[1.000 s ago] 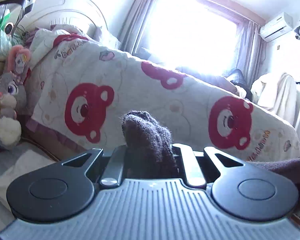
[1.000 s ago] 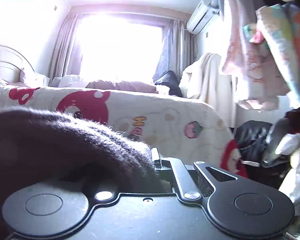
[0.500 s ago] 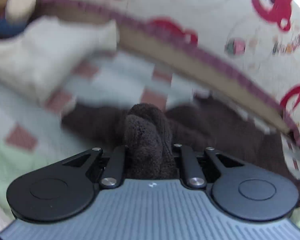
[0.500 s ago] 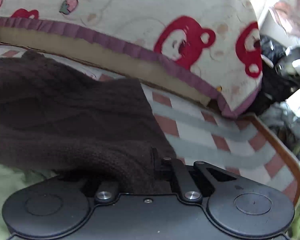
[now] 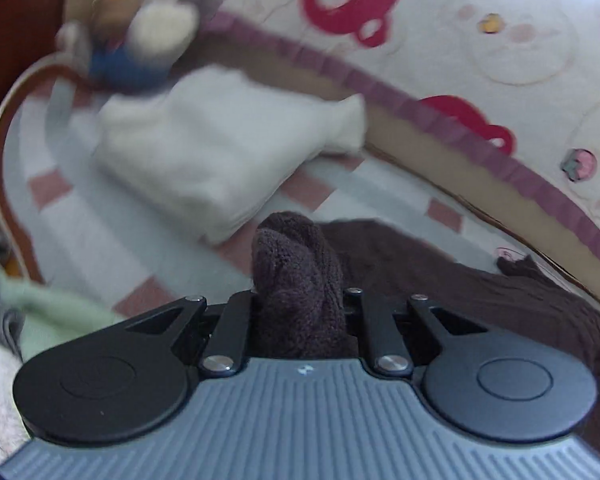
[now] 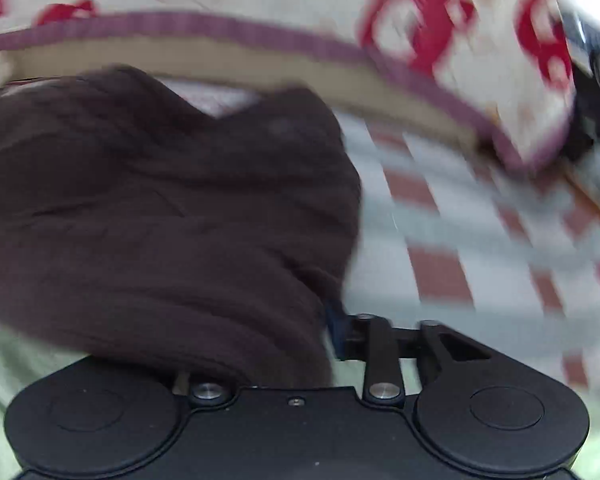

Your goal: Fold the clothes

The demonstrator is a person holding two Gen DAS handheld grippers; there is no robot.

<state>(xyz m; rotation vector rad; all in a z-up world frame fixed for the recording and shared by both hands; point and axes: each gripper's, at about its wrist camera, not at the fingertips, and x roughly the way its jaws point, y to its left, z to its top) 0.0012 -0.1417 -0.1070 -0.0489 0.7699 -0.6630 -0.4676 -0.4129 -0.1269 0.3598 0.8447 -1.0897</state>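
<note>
Both grippers are sitting low in their frames. My left gripper (image 5: 300,300) is pinching a bunched fold of the dark brown knitted sweater (image 5: 440,272) between nearly closed jaws. My right gripper (image 6: 332,332) is opening its jaws, and the same knit is draping over its left finger; whether the pads are pressing, I cannot tell. I am laying the sweater out on the red-and-grey checked bedsheet (image 6: 460,216), filling the frame's middle. Next I judge both hands should let go and smooth it flat. Upper left, a folded white garment (image 5: 204,152) is lying; behind runs the cream quilt with red bears (image 5: 480,40).
</note>
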